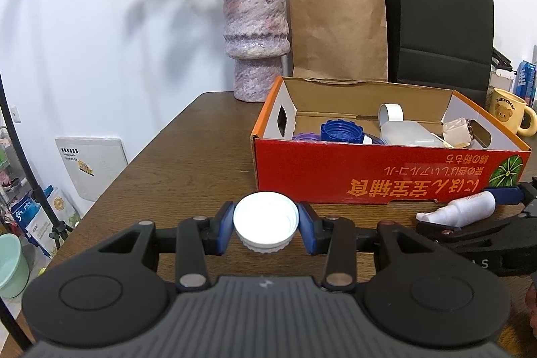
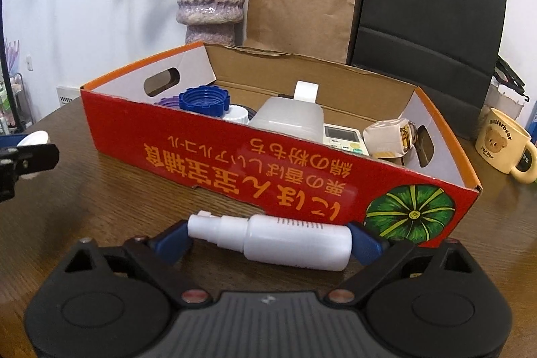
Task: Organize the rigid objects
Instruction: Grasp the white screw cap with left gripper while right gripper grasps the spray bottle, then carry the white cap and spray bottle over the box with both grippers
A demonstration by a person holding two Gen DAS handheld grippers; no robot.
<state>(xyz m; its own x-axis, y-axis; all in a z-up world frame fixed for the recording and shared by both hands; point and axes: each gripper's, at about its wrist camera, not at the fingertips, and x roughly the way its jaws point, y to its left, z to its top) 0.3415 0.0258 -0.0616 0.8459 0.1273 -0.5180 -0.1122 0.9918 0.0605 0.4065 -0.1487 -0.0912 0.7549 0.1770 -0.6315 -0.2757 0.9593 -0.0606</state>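
Note:
My left gripper [image 1: 265, 223] is shut on a white screw cap [image 1: 265, 218], just in front of the red cardboard box [image 1: 369, 170]. My right gripper [image 2: 268, 239] is shut on a white spray bottle [image 2: 278, 239], gripped end to end and lying sideways, close to the box's red front wall [image 2: 235, 163]. The bottle also shows in the left wrist view [image 1: 459, 210]. The box holds a blue cap [image 2: 204, 99], a translucent container [image 2: 288, 118], a tape roll [image 2: 306, 91], a remote [image 2: 342, 140] and a small carton [image 2: 386, 136].
A brown wooden table [image 1: 188, 150] carries everything. Behind the box stand a purple vase [image 1: 256, 39] with dried roses, a brown paper bag [image 1: 337, 29] and a black paper bag [image 1: 439, 22]. A yellow bear mug [image 2: 503, 145] stands right of the box.

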